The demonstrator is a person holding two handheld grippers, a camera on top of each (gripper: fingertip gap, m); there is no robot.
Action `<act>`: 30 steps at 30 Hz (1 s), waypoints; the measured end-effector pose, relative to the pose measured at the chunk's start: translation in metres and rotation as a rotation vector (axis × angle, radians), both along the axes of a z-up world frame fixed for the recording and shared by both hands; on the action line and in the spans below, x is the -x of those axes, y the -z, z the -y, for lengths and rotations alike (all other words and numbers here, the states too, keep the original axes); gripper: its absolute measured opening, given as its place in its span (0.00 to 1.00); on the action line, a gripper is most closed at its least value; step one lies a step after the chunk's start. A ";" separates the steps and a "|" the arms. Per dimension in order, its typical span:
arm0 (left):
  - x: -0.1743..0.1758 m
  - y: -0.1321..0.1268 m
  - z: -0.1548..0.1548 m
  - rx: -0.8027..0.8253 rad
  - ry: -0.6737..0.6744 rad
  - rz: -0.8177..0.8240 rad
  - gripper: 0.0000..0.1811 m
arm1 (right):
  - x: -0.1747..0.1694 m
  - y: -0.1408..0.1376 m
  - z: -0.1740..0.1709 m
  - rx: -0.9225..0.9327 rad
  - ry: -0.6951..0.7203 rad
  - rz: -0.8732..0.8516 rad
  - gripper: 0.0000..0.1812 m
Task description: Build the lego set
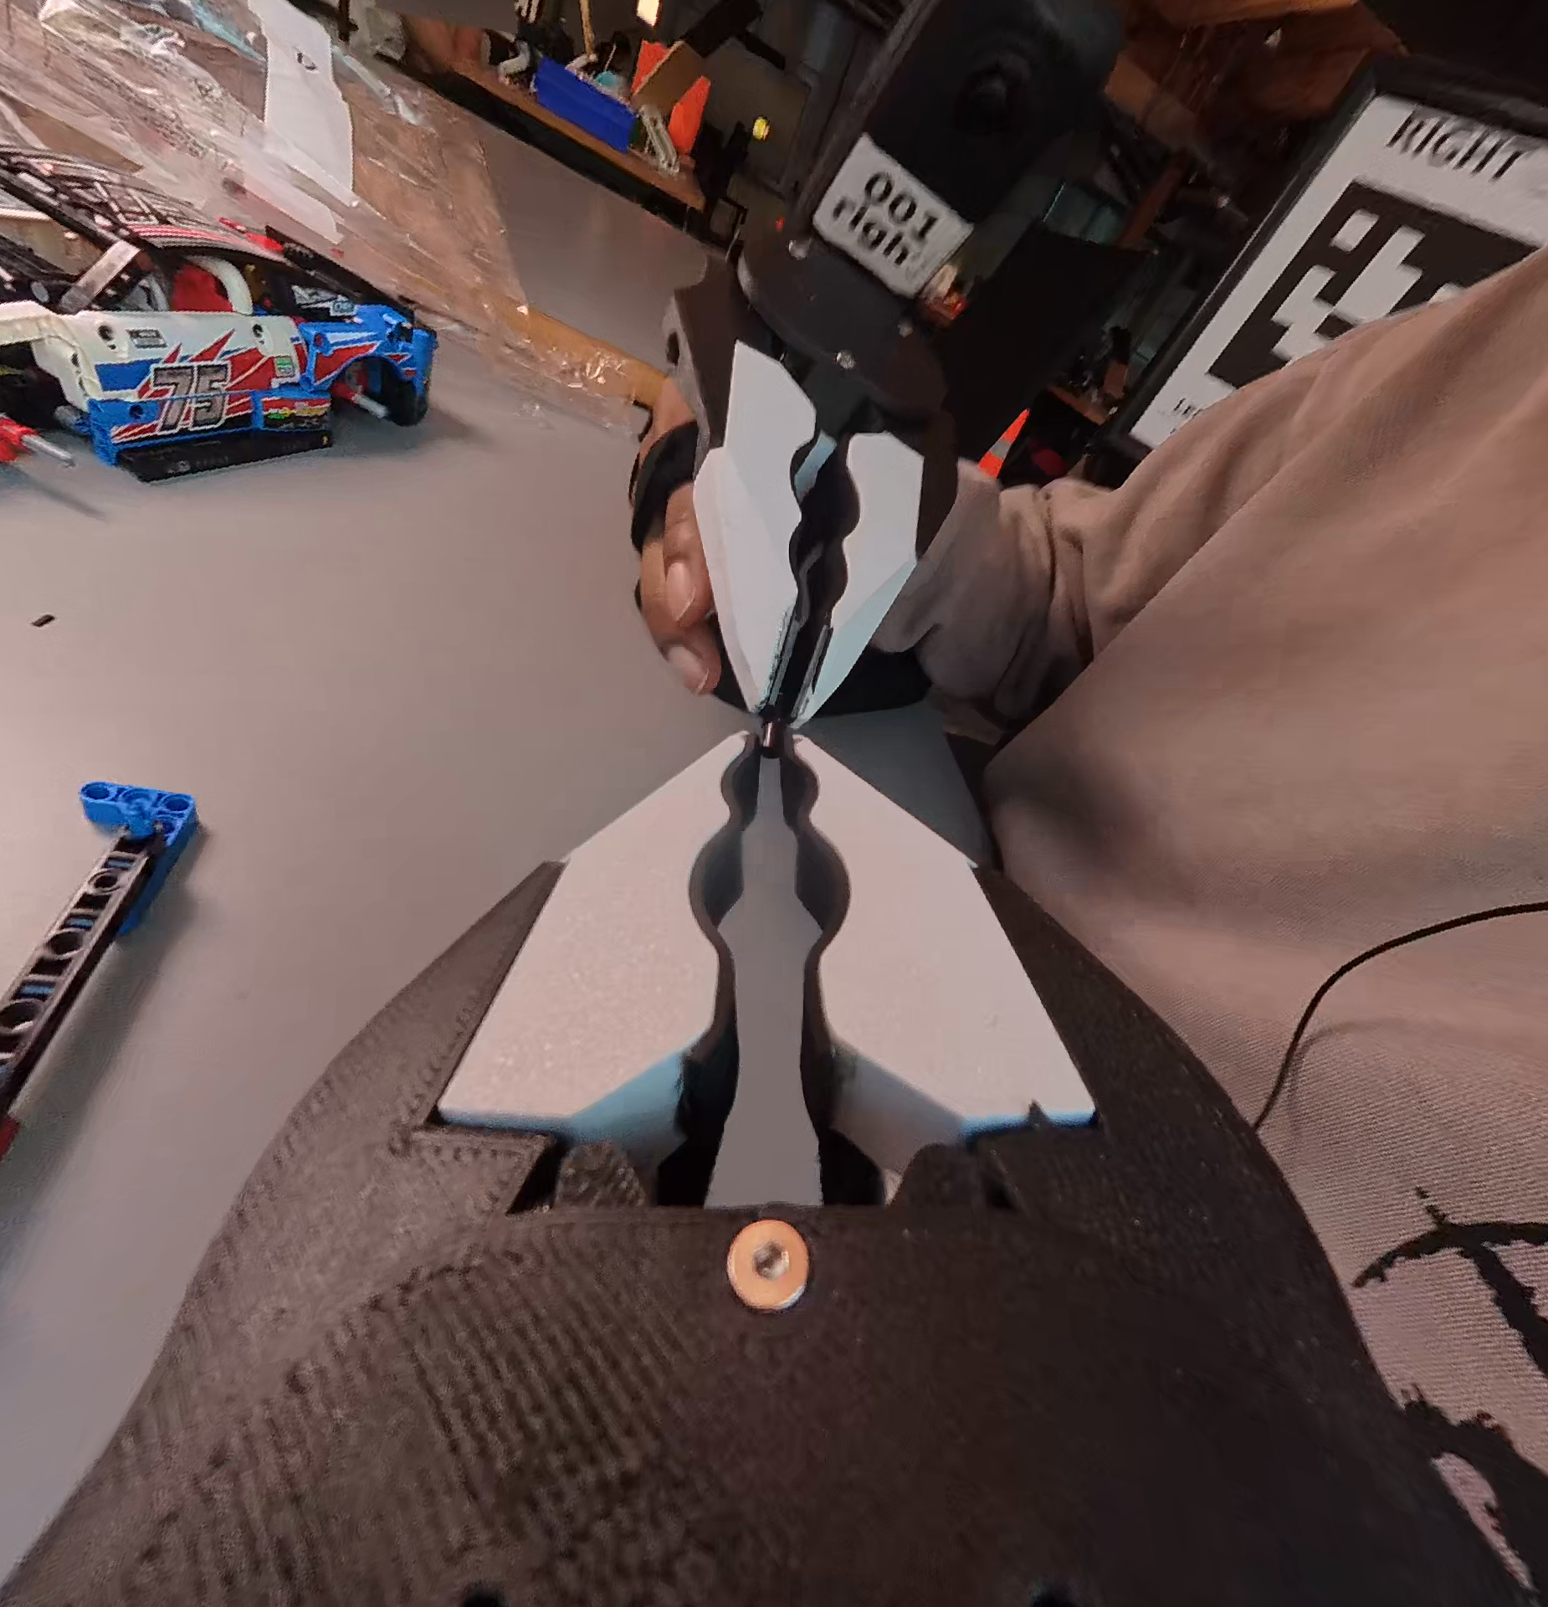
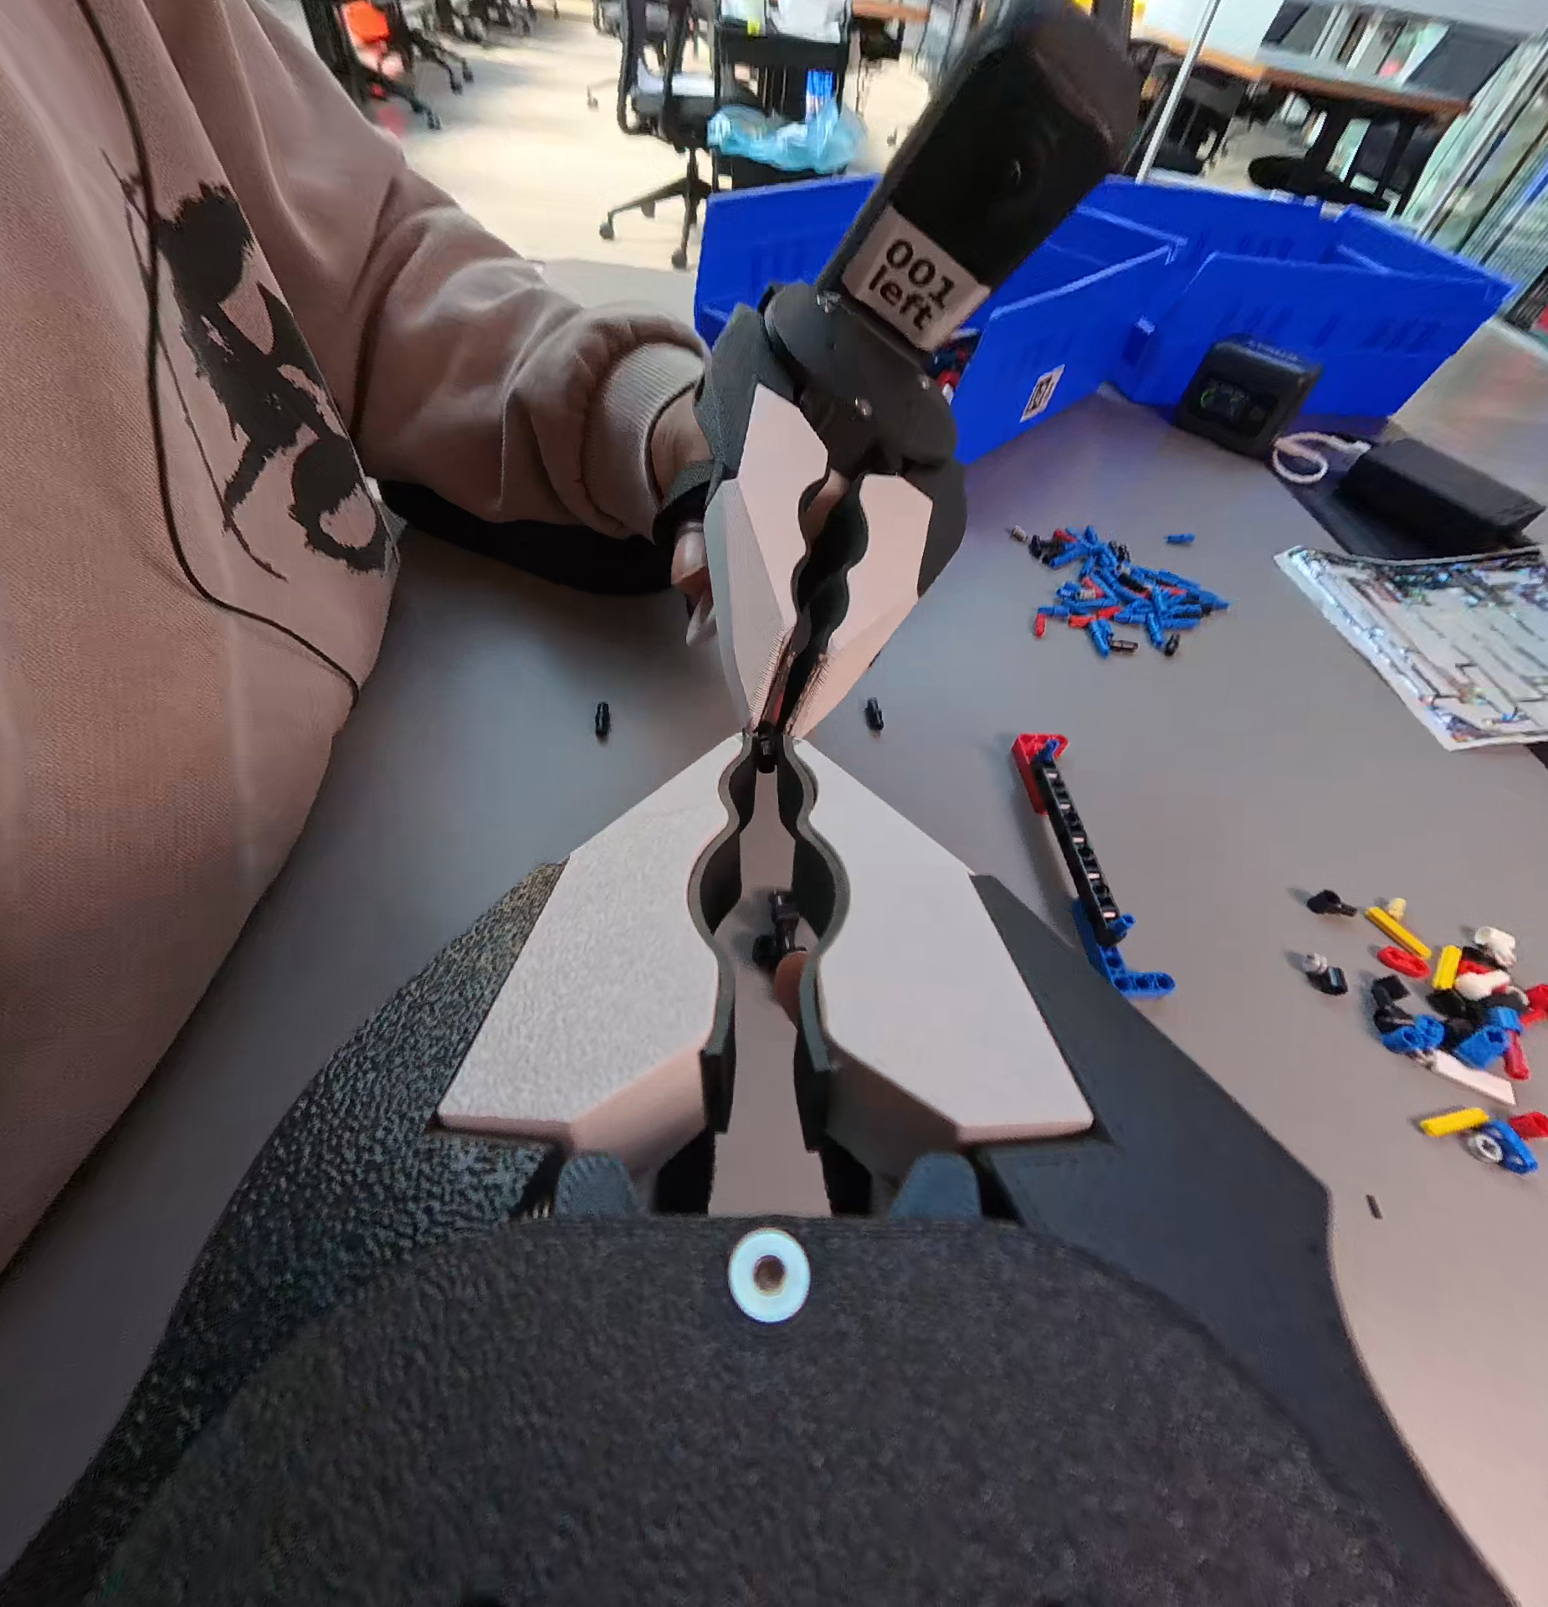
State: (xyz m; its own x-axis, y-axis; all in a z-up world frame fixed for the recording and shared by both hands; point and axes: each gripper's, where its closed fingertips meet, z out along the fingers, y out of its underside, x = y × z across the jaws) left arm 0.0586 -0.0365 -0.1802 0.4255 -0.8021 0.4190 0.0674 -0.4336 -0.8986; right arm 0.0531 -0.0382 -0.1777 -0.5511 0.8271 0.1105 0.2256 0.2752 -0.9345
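Two grippers (image 1: 766, 748) (image 2: 766, 748), one car (image 1: 188, 383) at ten o'clock, one beam (image 2: 1088, 870), two brick piles (image 2: 1118, 591) (image 2: 1466, 1017) (right view), one booklet (image 2: 1449, 643), two loose pins (image 2: 602, 718) (image 2: 874, 713).

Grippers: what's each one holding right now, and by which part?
A small black pin is pinched between both sets of fingers, tip to tip. The left gripper holds one end, the right gripper the other. Which one bears it cannot be told.

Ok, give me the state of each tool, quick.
Left tool: closed on a small black peg at its tips.
Right tool: closed on the same peg, tip to tip.
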 end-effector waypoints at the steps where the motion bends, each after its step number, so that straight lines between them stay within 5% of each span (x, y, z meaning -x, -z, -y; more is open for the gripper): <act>1: 0.002 0.008 -0.002 -0.007 -0.017 -0.064 0.06 | 0.000 0.006 -0.002 -0.024 0.003 0.050 0.01; 4: 0.015 0.047 -0.008 -0.014 -0.049 -0.335 0.17 | -0.005 0.034 -0.013 -0.162 0.015 0.272 0.01; 10: 0.014 0.090 -0.010 -0.027 -0.001 -0.598 0.20 | -0.007 0.071 -0.007 -0.446 -0.097 0.543 0.01; 16: 0.014 0.094 -0.011 -0.067 -0.003 -0.644 0.12 | -0.004 0.088 -0.010 -0.629 -0.138 0.686 0.01; 30: 0.016 0.094 -0.013 -0.081 -0.024 -0.660 0.07 | -0.001 0.091 -0.009 -0.718 -0.152 0.770 0.01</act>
State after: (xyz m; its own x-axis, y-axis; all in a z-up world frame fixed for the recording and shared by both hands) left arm 0.0431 -0.0231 -0.2742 0.5901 -0.8073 0.0032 -0.4993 -0.3681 -0.7844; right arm 0.0546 -0.0296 -0.2688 -0.7722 0.6234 0.1230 0.6041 0.7803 -0.1621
